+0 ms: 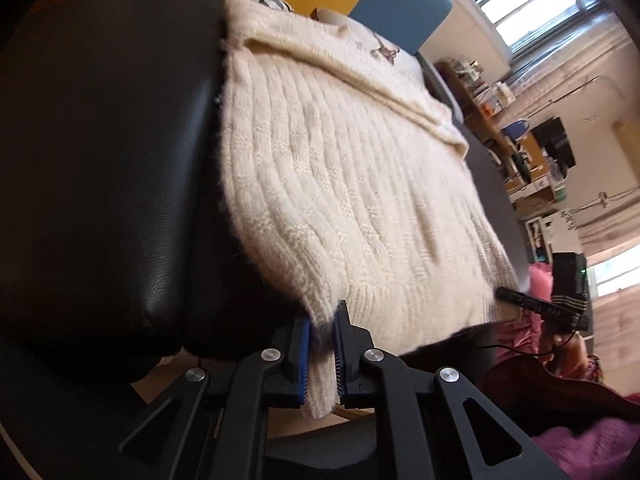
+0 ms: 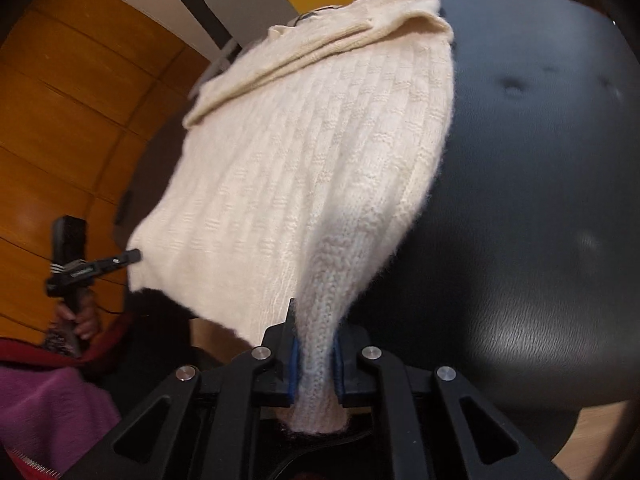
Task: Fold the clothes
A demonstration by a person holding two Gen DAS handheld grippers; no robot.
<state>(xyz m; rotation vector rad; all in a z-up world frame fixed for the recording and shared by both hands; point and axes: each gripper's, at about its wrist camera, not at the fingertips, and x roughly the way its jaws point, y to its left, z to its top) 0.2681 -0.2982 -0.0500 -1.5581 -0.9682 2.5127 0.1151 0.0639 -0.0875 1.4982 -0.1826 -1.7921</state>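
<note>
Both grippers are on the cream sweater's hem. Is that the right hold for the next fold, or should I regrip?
Keep it. The left gripper and right gripper each pinch a hem corner of the cream sweater from the near edge; the ribbed hem overhangs the black seat, giving both fingers room.

cream ribbed knit wool sweater (image 1: 340,184), fuzzy, matt, w/ raised cable texture; lies on black padded leather seat (image 1: 104,160), smooth, glossy, fine grain. left gripper (image 1: 321,354) & right gripper (image 2: 314,364): matt black plastic arms, shiny metal rivets, ridged blue rubbery pads (image 1: 304,360). orange wood panel wall (image 2: 60,120), satin sheen.
</note>
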